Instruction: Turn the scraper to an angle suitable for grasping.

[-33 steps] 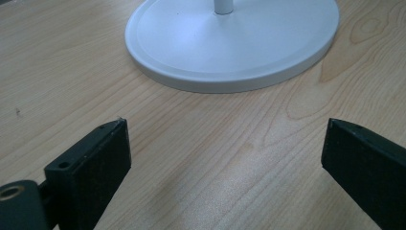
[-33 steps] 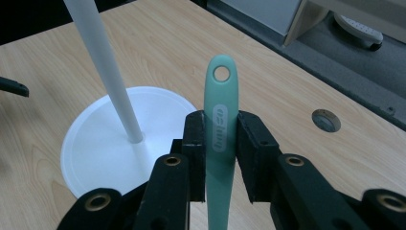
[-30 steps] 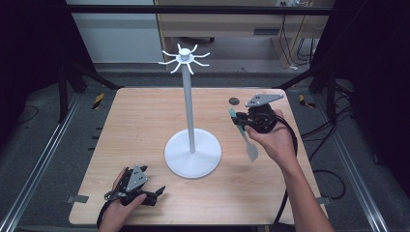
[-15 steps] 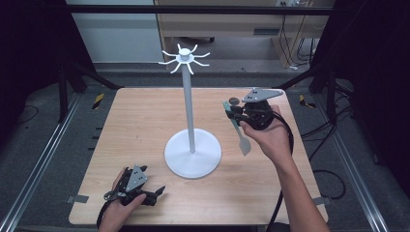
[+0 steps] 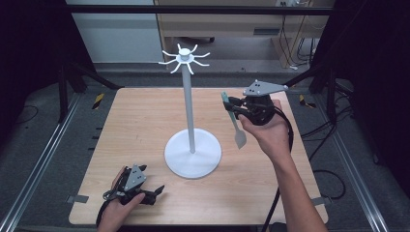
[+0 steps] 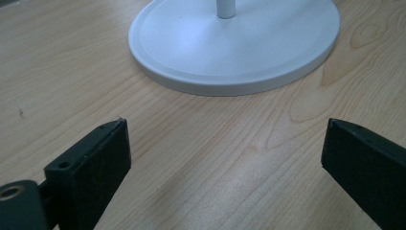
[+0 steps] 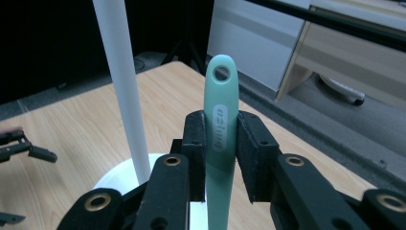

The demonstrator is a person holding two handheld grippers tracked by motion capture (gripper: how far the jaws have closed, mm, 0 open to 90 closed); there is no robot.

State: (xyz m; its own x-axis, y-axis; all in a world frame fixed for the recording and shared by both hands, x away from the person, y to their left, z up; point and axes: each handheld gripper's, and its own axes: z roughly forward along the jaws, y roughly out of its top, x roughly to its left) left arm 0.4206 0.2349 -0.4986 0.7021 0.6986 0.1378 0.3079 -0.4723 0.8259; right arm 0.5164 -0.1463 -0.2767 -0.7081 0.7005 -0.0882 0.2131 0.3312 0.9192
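A: State the right claw (image 7: pixel 220 158) condition.
B: Jaws clamped on the handle of a pale green spatula (image 7: pixel 219 143). The hanging hole is at the top end, above the pads. In the high view the spatula (image 5: pixel 235 121) is held above the desk, blade down, to the right of the pole.

A: Left claw?
B: The left claw (image 6: pixel 225 153) has its jaws set wide apart with nothing between them. It rests low on the desk (image 5: pixel 135 125) near the front edge, facing the stand base.

A: Nearby fixtures?
B: A white hanging stand (image 5: pixel 189 121): round base on the desk, upright pole, ring of hooks at the top.

A: Surface and room?
B: Light wood desk top. Dark floor with metal rails either side, cables at right, pale cabinets behind.
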